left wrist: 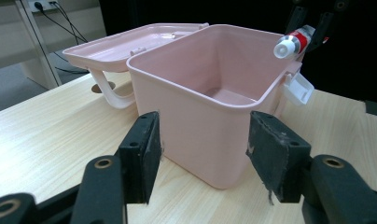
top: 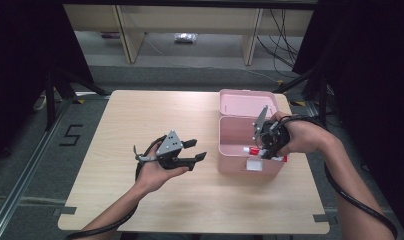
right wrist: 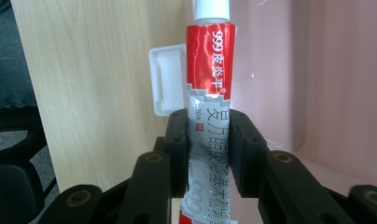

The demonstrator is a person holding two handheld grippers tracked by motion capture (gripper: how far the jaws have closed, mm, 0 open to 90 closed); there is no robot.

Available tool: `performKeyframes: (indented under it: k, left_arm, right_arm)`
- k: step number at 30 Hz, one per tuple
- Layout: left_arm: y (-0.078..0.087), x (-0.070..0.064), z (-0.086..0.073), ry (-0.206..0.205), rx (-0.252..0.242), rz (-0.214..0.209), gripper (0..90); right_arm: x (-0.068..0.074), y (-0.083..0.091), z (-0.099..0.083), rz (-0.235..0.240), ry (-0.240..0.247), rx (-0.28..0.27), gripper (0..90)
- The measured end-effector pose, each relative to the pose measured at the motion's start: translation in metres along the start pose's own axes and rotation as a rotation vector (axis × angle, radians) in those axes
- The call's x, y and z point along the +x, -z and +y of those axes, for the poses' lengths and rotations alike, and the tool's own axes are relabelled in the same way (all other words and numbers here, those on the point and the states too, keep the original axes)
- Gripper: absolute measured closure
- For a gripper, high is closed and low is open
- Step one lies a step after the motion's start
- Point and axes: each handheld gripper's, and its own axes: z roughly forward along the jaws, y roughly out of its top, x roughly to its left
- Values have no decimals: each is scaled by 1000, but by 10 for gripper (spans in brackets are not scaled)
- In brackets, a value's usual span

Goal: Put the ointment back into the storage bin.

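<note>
My right gripper (right wrist: 207, 140) clamps the tube (right wrist: 210, 93) above the pink box's (top: 235, 150) rim, white latch (right wrist: 165, 79) alongside; my left gripper (top: 197, 150) gapes, empty.

Two forearms enter from the bottom of the high view. At centre-left of the frame, the left hand (top: 152, 172) cradles the left gripper (top: 199, 150) from beneath, palm up, its jaws spread wide apart and pointing toward the right of the frame. At centre-right, the right hand (top: 302, 135) wraps over the right gripper (top: 264, 150), wrist bent inward, jaws clamped together; the right gripper view shows the pads (right wrist: 177, 140) pressed close at lower centre.
</note>
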Motion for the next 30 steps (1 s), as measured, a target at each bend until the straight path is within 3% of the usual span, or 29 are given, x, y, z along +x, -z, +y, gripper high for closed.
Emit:
performKeyframes:
  k: [1,3,5,6,7,8,10,12,14,15,17,19,22,25,26,27,30]
  left_arm:
    - [0,1,0,-8,1,-3,437]
    - [0,1,0,-8,1,-3,437]
    - [0,0,0,-6,2,-3,437]
    - [0,0,0,-2,3,-1,437]
    - [0,0,0,-2,3,-2,437]
    - [-1,0,-1,-1,-6,-7,437]
    - [0,0,0,-2,3,-1,437]
    - [-1,0,0,-9,-3,-9,437]
    - [-1,0,0,-9,-2,-7,437]
    - [-1,0,0,-9,1,-4,437]
    - [-1,0,-1,-3,3,-2,437]
    - [-1,0,-1,-2,3,-4,437]
    - [-1,0,-1,-4,4,-4,437]
    - [-1,0,-1,-3,4,-4,437]
    - [-1,0,0,-4,4,-4,437]
    - [-1,0,-1,-3,3,-3,437]
    - [-1,0,-1,-4,5,-3,437]
  right_arm:
    - [-3,-1,0,-3,33,-13,723]
    - [-5,-1,1,-7,21,-9,723]
    - [-8,-1,2,-6,41,-9,723]
    - [-7,-1,2,-2,-4,1,723]
    - [-12,-2,3,-7,62,-15,723]
    - [-11,-2,3,-2,29,-10,723]
    - [-14,-2,4,-5,46,-13,723]
    - [-14,-1,5,-7,17,-9,723]
    - [-17,-1,5,-10,47,-20,723]
    - [-15,0,5,-11,-8,2,723]
    - [-18,0,5,-14,30,-3,723]
    - [-18,0,5,-10,9,3,723]
    - [-22,-1,5,-4,33,-9,723]
    - [-22,-2,6,-12,12,8,723]
    - [-23,-4,6,-14,28,3,723]
    - [-27,-5,7,-11,87,-25,723]
    - [-27,-6,7,-14,49,-8,723]
